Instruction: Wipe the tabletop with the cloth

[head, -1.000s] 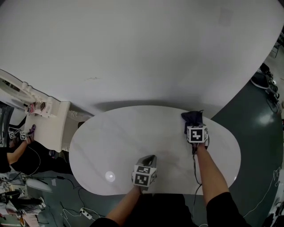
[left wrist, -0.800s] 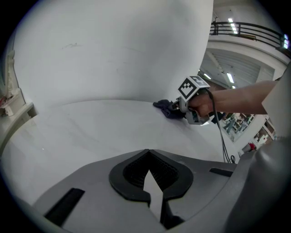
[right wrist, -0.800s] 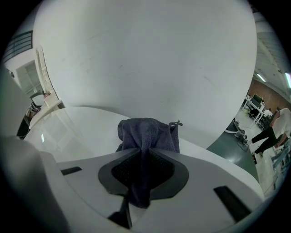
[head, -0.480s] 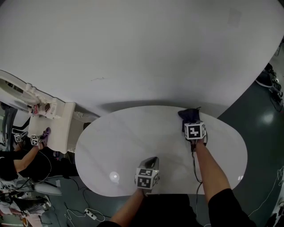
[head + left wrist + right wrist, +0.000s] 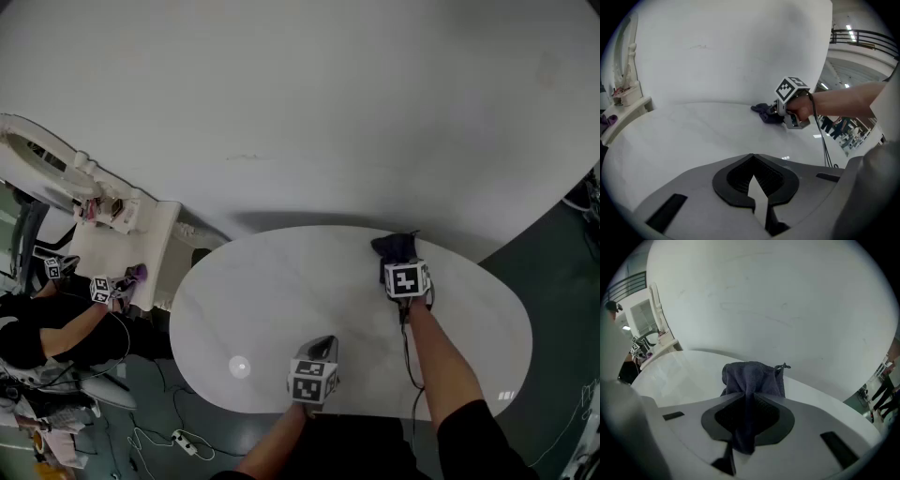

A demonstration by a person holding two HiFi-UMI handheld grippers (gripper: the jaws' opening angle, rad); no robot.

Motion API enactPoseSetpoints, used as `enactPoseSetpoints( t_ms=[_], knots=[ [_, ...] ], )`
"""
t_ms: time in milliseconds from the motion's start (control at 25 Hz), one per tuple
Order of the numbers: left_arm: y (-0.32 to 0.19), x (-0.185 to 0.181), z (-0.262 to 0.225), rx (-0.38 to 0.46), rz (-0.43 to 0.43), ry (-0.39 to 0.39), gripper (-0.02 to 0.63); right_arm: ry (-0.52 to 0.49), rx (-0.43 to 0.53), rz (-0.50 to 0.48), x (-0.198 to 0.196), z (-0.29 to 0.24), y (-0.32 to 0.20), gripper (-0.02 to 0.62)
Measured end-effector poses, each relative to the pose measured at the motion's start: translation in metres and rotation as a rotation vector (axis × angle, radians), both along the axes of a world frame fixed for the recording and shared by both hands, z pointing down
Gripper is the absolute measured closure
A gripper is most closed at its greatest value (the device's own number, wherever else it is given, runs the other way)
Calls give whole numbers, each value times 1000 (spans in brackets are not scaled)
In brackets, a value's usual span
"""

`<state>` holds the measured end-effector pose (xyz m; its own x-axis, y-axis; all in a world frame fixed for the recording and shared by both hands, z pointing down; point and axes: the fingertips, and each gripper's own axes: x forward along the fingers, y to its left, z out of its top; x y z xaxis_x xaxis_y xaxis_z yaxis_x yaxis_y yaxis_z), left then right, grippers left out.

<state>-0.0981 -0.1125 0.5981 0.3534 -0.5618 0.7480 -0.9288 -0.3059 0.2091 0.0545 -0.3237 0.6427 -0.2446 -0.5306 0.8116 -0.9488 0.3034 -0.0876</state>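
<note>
A white oval tabletop (image 5: pixel 281 300) fills the lower middle of the head view. My right gripper (image 5: pixel 397 258) is shut on a dark blue-grey cloth (image 5: pixel 395 247) near the table's far edge, right of centre. In the right gripper view the cloth (image 5: pixel 752 378) bunches out from between the closed jaws onto the table (image 5: pixel 684 376). My left gripper (image 5: pixel 320 344) sits near the table's front edge, shut with nothing in it. The left gripper view shows the cloth (image 5: pixel 765 112) on the table (image 5: pixel 693 136) ahead, under the right gripper (image 5: pixel 774 111).
A big white curved wall (image 5: pixel 300 112) rises behind the table. At the left stands a white side table (image 5: pixel 103 253), where another person (image 5: pixel 47 328) works with marker-cube grippers and a purple cloth (image 5: pixel 134 274). Cables (image 5: pixel 178 439) lie on the dark floor.
The right gripper with the cloth has shifted slightly left along the far edge. The left gripper stays put. The person at the left has moved their purple cloth rightward.
</note>
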Motion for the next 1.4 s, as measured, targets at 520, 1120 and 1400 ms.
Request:
enactPoseSetpoints(
  t_ms=[520,1120,1400],
  knots=[
    [-4,-24,-1,-4,6,2,603,5,68,-45,-43,-12,-28,555],
    [-4,-91,6,-28,-36,-36,603,1,90,-132,-131,-13,-45,555],
    [-3,-125,6,-22,-74,-20,603,2,91,-174,-177,-14,-48,554]
  ],
)
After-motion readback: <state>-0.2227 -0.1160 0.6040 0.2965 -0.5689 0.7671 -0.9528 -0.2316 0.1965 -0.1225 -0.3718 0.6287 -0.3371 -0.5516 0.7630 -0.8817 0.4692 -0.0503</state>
